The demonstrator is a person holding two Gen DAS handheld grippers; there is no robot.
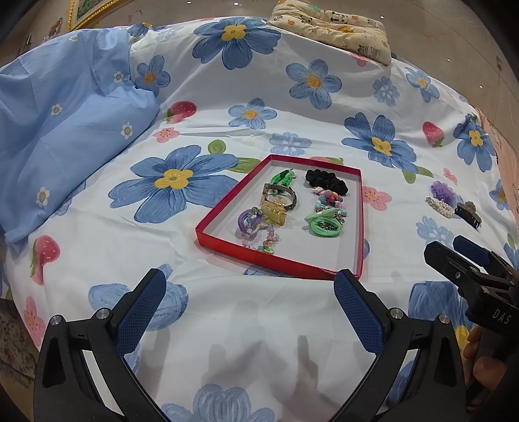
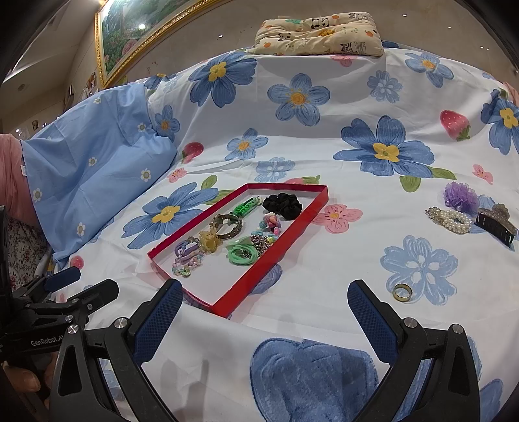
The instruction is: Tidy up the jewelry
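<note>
A shallow red tray (image 1: 227,207) (image 2: 319,203) lies on the flowered bedsheet and holds several hair ties, a black scrunchie (image 1: 326,181) (image 2: 282,203), a bangle (image 2: 228,224) and beaded bracelets. To its right on the sheet lie a purple scrunchie (image 1: 442,191) (image 2: 460,194), a pearl clip (image 1: 441,206) (image 2: 452,219), a dark claw clip (image 1: 468,212) (image 2: 494,224) and a gold ring (image 2: 402,292). My left gripper (image 1: 249,289) stands open just before the tray's near edge. My right gripper (image 2: 266,302) is open, empty, at the tray's near right corner; the ring is just right of its right finger.
A light blue pillow (image 1: 65,130) (image 2: 97,168) lies at the left. A small panda-print cushion (image 1: 334,29) (image 2: 318,34) sits at the far end of the bed. A framed picture (image 2: 129,42) hangs behind. A hand (image 1: 486,363) holds the right tool.
</note>
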